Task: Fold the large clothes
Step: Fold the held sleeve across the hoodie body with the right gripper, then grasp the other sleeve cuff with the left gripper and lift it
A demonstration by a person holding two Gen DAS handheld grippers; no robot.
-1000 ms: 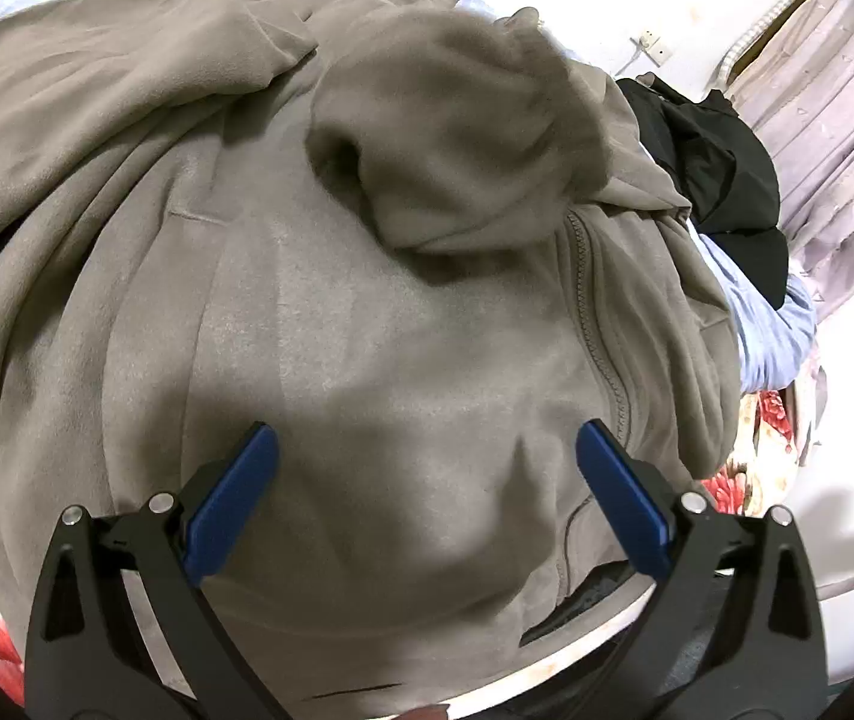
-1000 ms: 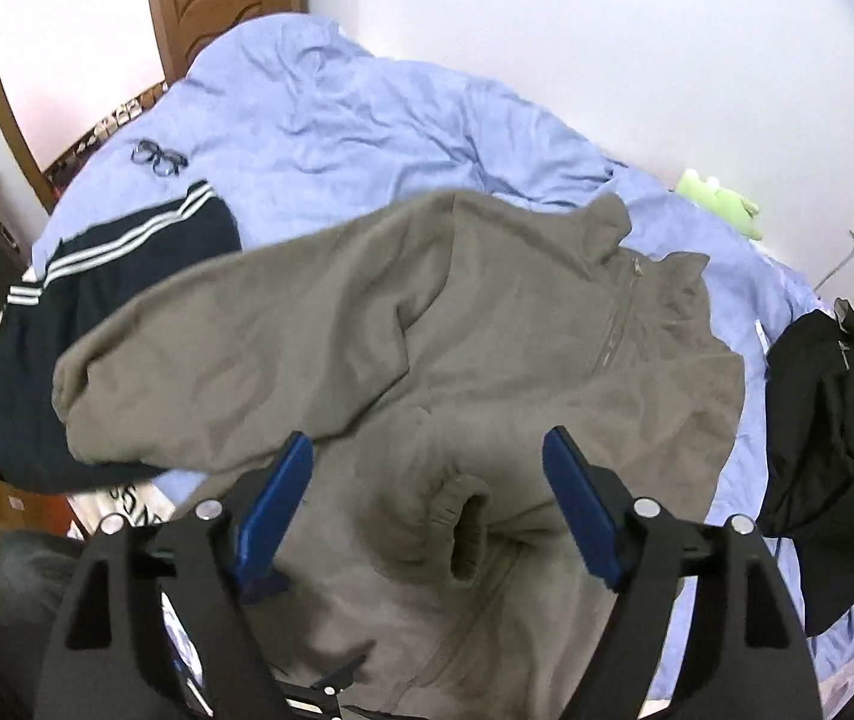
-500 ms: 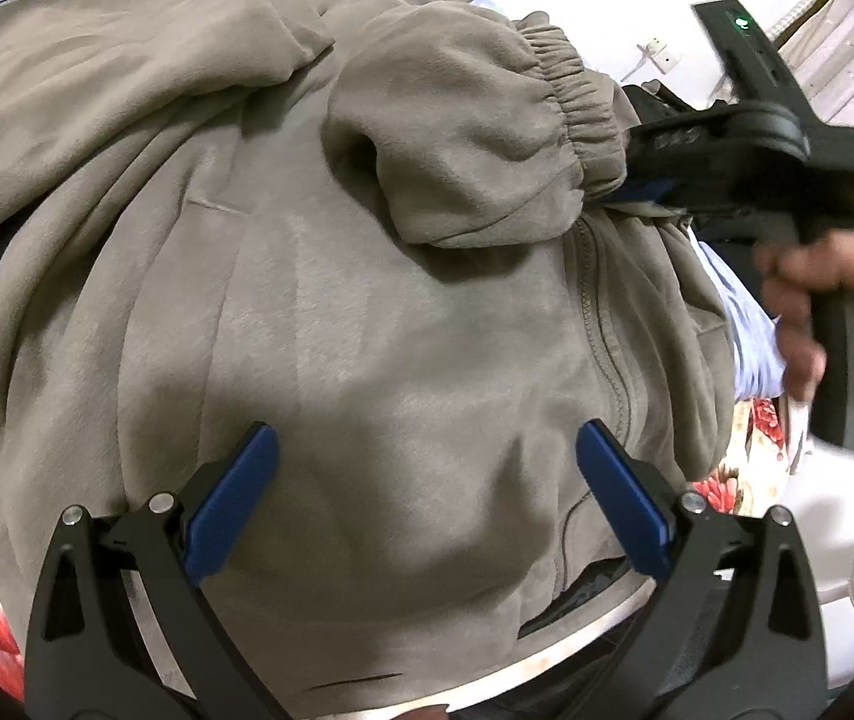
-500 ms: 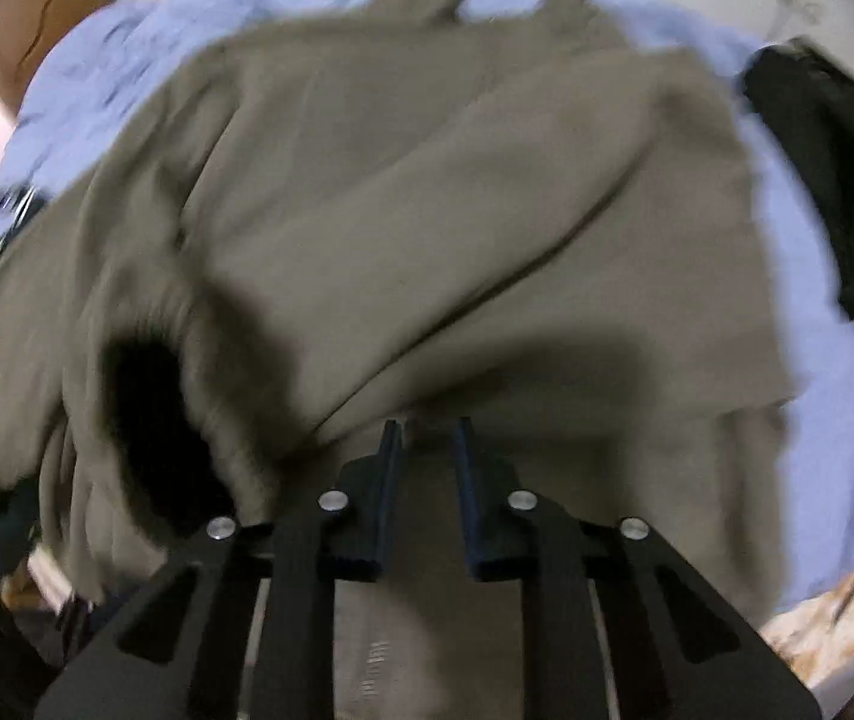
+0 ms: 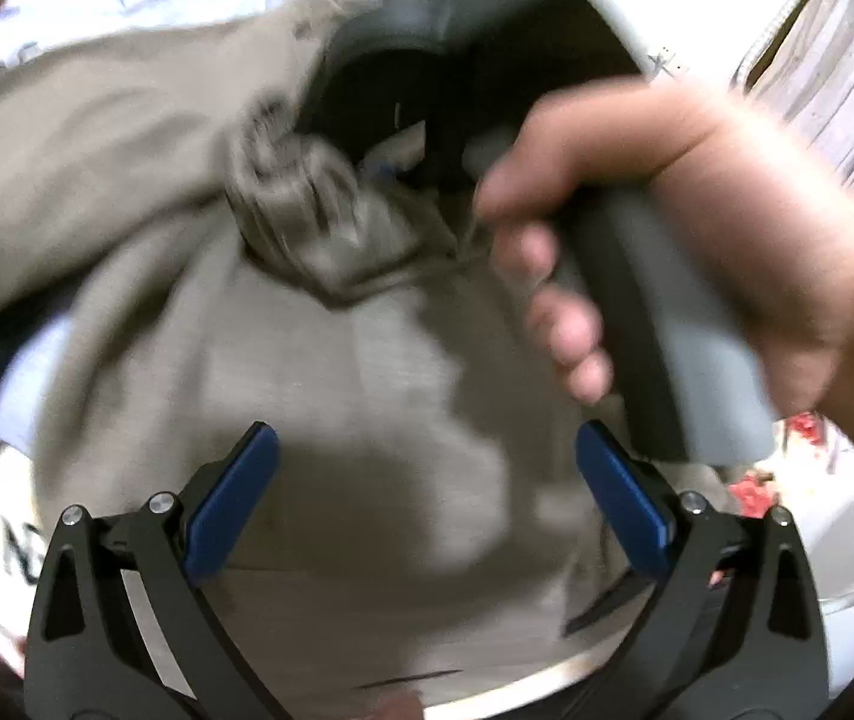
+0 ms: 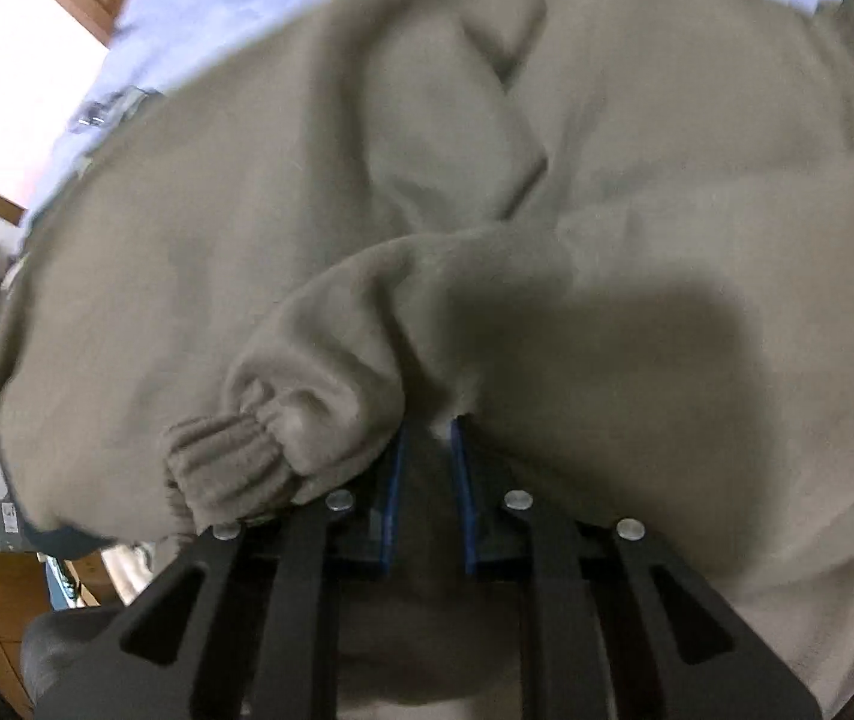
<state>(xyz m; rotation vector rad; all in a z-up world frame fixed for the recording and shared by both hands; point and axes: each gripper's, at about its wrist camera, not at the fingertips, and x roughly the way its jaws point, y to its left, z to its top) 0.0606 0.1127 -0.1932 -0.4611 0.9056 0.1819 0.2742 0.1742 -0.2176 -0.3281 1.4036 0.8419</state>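
Pinching the sleeve (image 6: 331, 324) of the grey jacket (image 6: 637, 138) near its cuff at 6 o'clock, the right gripper (image 6: 427, 456) has narrow fingers. The left gripper (image 5: 427, 501) hovers wide over the jacket, touching nothing.

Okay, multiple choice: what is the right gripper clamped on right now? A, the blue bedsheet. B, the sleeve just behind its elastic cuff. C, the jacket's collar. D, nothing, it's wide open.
B: in the right wrist view the right gripper has its blue fingers drawn close together on the grey-brown fleece sleeve, right beside the ribbed cuff.
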